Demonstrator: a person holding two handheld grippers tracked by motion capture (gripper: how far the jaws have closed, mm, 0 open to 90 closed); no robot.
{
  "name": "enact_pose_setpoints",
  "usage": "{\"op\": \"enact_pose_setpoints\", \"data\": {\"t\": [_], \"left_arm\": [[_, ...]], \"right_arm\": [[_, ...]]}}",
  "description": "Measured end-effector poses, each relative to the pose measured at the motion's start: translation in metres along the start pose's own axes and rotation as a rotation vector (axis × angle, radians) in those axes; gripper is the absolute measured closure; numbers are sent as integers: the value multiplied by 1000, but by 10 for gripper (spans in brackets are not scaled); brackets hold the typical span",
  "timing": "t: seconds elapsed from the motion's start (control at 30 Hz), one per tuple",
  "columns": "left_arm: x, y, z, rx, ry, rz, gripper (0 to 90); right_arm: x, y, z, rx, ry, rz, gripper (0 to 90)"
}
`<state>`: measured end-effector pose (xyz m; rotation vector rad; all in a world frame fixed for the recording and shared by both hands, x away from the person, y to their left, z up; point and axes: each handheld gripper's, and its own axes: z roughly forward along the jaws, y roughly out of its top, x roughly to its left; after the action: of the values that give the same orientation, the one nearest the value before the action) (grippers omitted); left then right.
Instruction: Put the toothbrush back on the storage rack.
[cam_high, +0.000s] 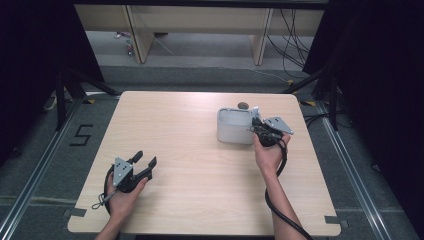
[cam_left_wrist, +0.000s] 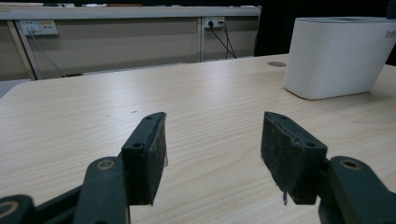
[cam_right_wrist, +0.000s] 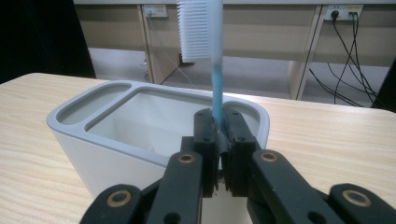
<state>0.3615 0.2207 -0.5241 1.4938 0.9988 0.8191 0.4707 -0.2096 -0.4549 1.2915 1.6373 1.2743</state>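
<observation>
Now right gripper (cam_right_wrist: 219, 135) clamps toothbrush (cam_right_wrist: 205, 32); left gripper (cam_left_wrist: 212, 154) open.

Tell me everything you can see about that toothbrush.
The toothbrush has a white head with dense white bristles facing left in the right gripper view, on a translucent blue neck. It looks like plastic. It stands upright, head up, clamped at the neck between the right gripper's black fingers. It is held just above the rim of the white two-compartment holder on the wooden table; its lower handle is hidden.
</observation>
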Motion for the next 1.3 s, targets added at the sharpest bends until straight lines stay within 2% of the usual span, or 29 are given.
{"op": "enact_pose_setpoints", "data": {"t": [0.13,0.23,0.3,0.4,0.43,0.47,0.53,0.57,0.6,0.73,0.83,0.87,0.9,0.97,1.0,1.03,1.07,1.1,1.13,1.2,1.23,1.27,1.3], "left_arm": [[0,0,0,1,0,0,399],[0,0,0,2,1,2,400],[0,0,0,2,1,2,400],[0,0,0,2,2,1,400],[0,0,0,2,1,2,400],[0,0,0,2,1,2,400],[0,0,0,2,1,3,400],[0,0,0,1,1,3,400],[0,0,0,0,2,2,400],[0,0,0,3,3,4,400],[-1,-1,2,-19,3,3,400],[0,0,2,-14,1,3,400],[0,0,0,3,4,3,400],[0,0,0,2,5,3,400],[0,-1,2,-18,4,2,400],[-1,-1,2,-19,5,3,400],[-1,-1,2,-19,5,3,400],[-1,-1,2,-19,6,3,400],[-1,-1,2,-19,6,3,400],[0,-1,2,-19,4,1,400],[0,0,0,3,8,2,400],[0,0,0,3,8,2,400],[0,0,0,3,9,1,400]], "right_arm": [[-2,1,0,0,7,-10,844],[-2,2,-1,4,-4,-8,771],[-1,3,-3,11,-7,12,715],[-3,4,-6,-5,-8,3,630],[-2,4,-8,0,-19,13,607],[-4,5,-9,2,-21,-14,583],[-2,4,-13,7,-20,22,557],[-4,4,-15,-1,-17,-4,541],[-4,4,-16,8,-7,-4,528],[-6,3,-28,23,7,2,506],[-8,1,-35,25,15,-16,500],[-7,0,-39,30,29,3,499],[-6,-2,-42,33,24,8,498],[-9,-5,-48,37,41,-22,498],[-7,-7,-51,46,31,2,497],[-9,-9,-54,48,52,-16,496],[-10,-11,-58,61,44,-25,496],[-9,-12,-60,61,51,-15,496],[-12,-14,-62,63,68,-33,495],[-12,-18,-69,75,77,-37,495],[-13,-20,-71,73,76,-37,495],[-12,-23,-76,90,70,-15,496],[-15,-24,-78,84,75,-52,495]]}}
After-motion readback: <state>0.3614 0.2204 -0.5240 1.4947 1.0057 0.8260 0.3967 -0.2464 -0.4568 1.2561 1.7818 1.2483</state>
